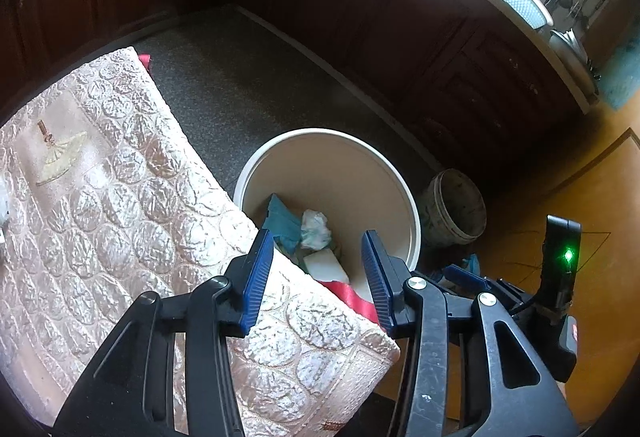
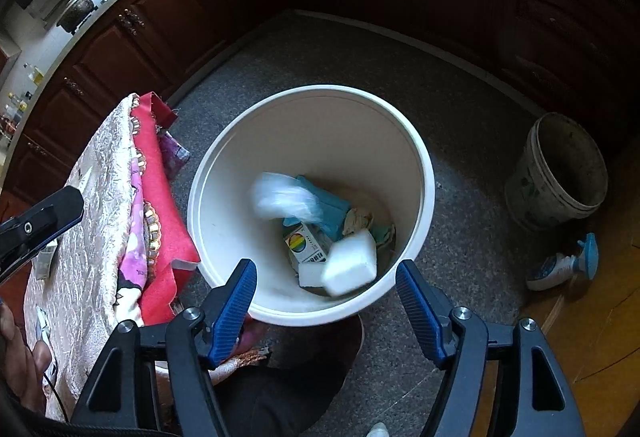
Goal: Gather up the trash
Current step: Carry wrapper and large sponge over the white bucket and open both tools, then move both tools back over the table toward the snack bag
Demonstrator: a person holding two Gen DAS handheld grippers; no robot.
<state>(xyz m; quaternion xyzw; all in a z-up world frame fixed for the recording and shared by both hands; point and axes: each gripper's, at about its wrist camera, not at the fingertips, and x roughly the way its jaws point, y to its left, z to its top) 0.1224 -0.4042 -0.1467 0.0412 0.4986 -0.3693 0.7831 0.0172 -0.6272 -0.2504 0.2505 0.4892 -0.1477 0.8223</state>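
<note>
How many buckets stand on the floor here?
2: the white trash bucket beside the cloth-covered table, with trash inside, and a dirty grey bucket farther right by the dark cabinets.

The bin [image 2: 420, 157] is white at the rim and cream inside. In it lie a teal cloth [image 2: 334, 209], a white block [image 2: 352, 269] and a small box [image 2: 306, 247] with rainbow stripes. The tablecloth [image 1: 120, 197] is pale pink, quilted in shiny scales, over a red layer [image 2: 164, 193]. Gripper pads [image 2: 234, 311] are blue on black arms (ribbed, too). The floor [image 2: 460, 105] is speckled grey, the cabinets [image 2: 132, 49] dark reddish brown, the old bucket [image 2: 556, 177] grimy grey.
</note>
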